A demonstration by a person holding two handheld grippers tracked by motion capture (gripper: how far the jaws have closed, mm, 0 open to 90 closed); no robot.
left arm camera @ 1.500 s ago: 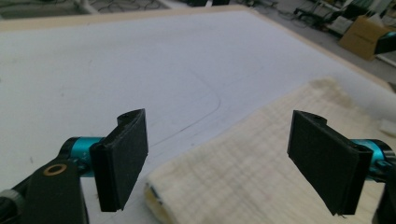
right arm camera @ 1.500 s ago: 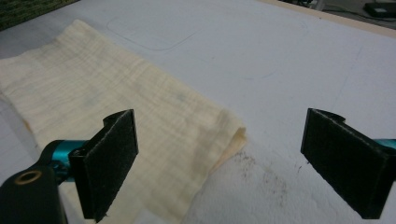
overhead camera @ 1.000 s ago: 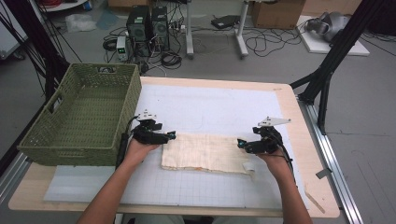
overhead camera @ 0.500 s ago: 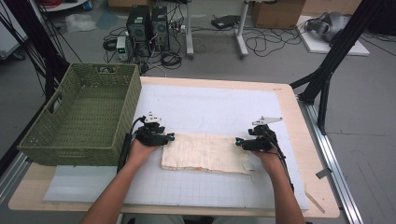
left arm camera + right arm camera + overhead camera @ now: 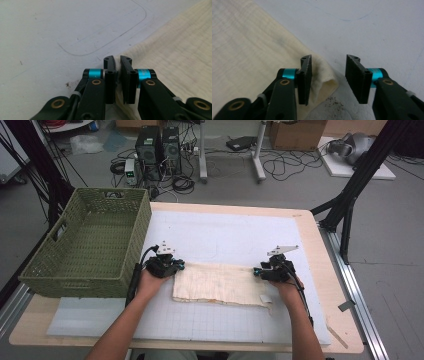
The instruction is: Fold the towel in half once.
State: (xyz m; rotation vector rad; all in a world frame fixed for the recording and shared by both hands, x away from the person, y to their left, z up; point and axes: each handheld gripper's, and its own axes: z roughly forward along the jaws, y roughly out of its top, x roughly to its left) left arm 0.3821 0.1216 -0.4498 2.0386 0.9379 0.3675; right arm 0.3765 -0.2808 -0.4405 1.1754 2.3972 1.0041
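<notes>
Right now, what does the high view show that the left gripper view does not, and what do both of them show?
High view alone: the green basket at the table's left, the person's forearms, and the right gripper at the cloth's other end. Left gripper view alone: the left gripper has just been closing, and its jaws pinch the cloth's edge; curved lines are drawn on the mat. Both share: the cream cloth on the white mat.
</notes>
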